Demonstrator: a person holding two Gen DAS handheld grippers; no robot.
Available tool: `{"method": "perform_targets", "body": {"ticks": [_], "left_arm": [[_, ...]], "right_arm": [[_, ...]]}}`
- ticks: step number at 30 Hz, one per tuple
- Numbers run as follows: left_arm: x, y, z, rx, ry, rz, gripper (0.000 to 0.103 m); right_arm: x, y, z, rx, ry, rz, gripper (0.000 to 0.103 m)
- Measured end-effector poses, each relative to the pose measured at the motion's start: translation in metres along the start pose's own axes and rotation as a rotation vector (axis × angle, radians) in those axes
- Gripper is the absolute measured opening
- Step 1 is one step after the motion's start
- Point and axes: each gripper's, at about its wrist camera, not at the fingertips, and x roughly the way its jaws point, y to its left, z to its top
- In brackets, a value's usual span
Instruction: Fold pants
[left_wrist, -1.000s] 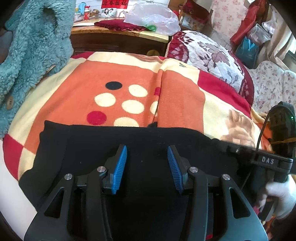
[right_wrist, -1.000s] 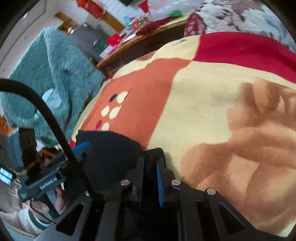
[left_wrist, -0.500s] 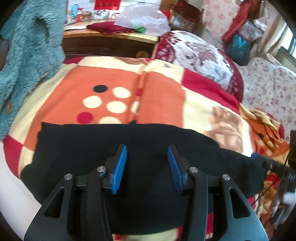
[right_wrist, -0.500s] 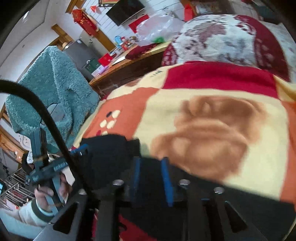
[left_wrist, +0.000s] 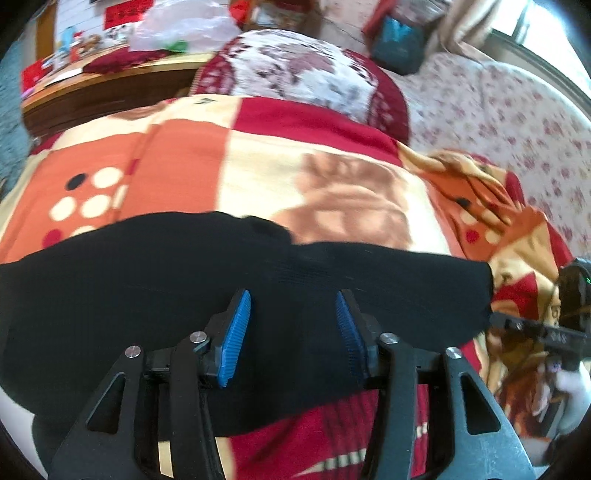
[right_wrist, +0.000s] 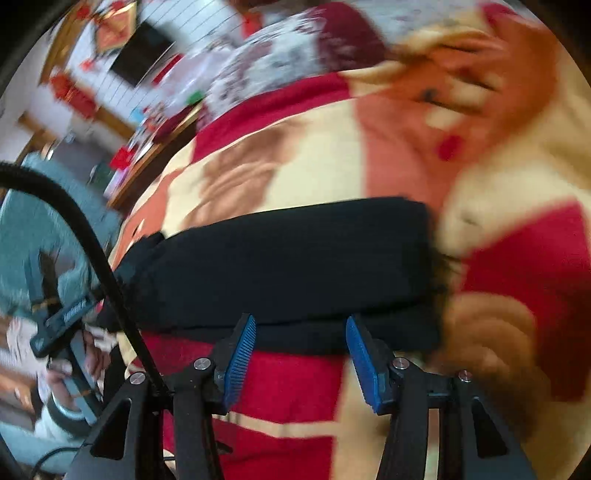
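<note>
Black knit pants lie spread in a long band across a fleece blanket patterned in orange, cream and red blocks, which covers a bed. In the left wrist view the garment runs from the left edge of the frame to a squared end at the right, with a small raised bump along its far edge near the middle.

Left tool: its two blue ribbed pads stand spread wide apart above the near part of the pants, with only black fabric showing between them. Whether the pads touch the cloth cannot be told. Nothing is pinched.

Right tool: its blue pads are likewise spread wide apart. They sit at the near edge of the pants, over a red patch of the blanket. Nothing is held between them. This view is heavily blurred.

The right tool also shows at the far right of the left wrist view, just beyond the squared end of the pants, carried by a hand in a white glove.

Beyond the blanket in the left wrist view lie a quilted maroon-and-white floral pillow, a brown wooden desk bearing a clear plastic bag and a dark red cloth, and a pale floral-print cover to the right. A teal fleece garment appears at the left of the right wrist view.
</note>
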Motion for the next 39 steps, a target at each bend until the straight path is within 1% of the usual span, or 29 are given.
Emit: {"method": "perform_targets", "body": {"ticks": [2,4,9,11,13,17,18,19,20,21,22,25,28,30,32,33,34,36,39], "left_arm": [[0.002,-0.011,-0.002,0.016,0.016,-0.051,0.052],[0.003,-0.022,-0.005,0.043,0.026,-0.083,0.052],[0.007,-0.045,-0.016,0.135,0.036,-0.085,0.052],[0.01,-0.05,-0.02,0.149,0.049,-0.092,0.052],[0.013,-0.053,-0.021,0.147,0.061,-0.103,0.052],[0.02,-0.064,-0.019,0.163,0.067,-0.111,0.052],[0.022,-0.068,-0.018,0.173,0.067,-0.117,0.052],[0.024,-0.072,-0.018,0.186,0.068,-0.119,0.052],[0.027,-0.077,-0.017,0.202,0.071,-0.114,0.052],[0.03,-0.081,-0.017,0.213,0.075,-0.115,0.052],[0.033,-0.085,-0.016,0.218,0.078,-0.121,0.052],[0.038,-0.094,-0.014,0.219,0.097,-0.148,0.052],[0.032,-0.099,-0.014,0.227,0.08,-0.169,0.052],[0.031,-0.1,-0.014,0.233,0.076,-0.168,0.052],[0.035,-0.1,-0.014,0.231,0.086,-0.16,0.052],[0.037,-0.1,-0.013,0.227,0.09,-0.155,0.052],[0.039,-0.1,-0.013,0.223,0.092,-0.154,0.052],[0.039,-0.101,-0.011,0.221,0.089,-0.151,0.052],[0.032,-0.105,-0.003,0.25,0.049,-0.168,0.052]], "right_arm": [[-0.002,-0.014,0.0,0.062,-0.006,-0.001,0.05],[0.0,-0.023,0.001,0.11,-0.003,0.026,0.051],[0.011,-0.028,0.004,0.155,-0.017,0.056,0.051],[0.014,-0.033,0.003,0.19,-0.018,0.071,0.053],[0.017,-0.036,0.002,0.226,-0.049,0.11,0.059],[0.02,-0.039,0.009,0.255,-0.095,0.151,0.059],[0.02,-0.039,0.01,0.247,-0.106,0.159,0.05],[0.02,-0.038,0.011,0.233,-0.112,0.159,0.033],[0.02,-0.037,0.011,0.226,-0.113,0.171,0.026],[0.017,-0.034,0.01,0.21,-0.118,0.183,0.017],[0.014,-0.03,0.011,0.184,-0.124,0.172,0.014],[-0.003,-0.013,0.01,0.075,-0.137,0.125,0.011],[-0.021,0.0,0.006,-0.002,-0.126,0.071,0.01],[-0.02,0.002,0.002,-0.024,-0.082,0.035,0.01],[-0.009,0.002,-0.002,-0.039,-0.023,-0.021,0.01],[-0.001,-0.002,-0.002,-0.024,0.0,-0.046,0.01],[0.004,-0.006,-0.002,-0.006,0.007,-0.05,0.01],[0.008,-0.011,-0.002,0.014,-0.013,-0.033,0.01],[-0.003,-0.004,0.0,-0.036,-0.053,-0.045,0.01]]}}
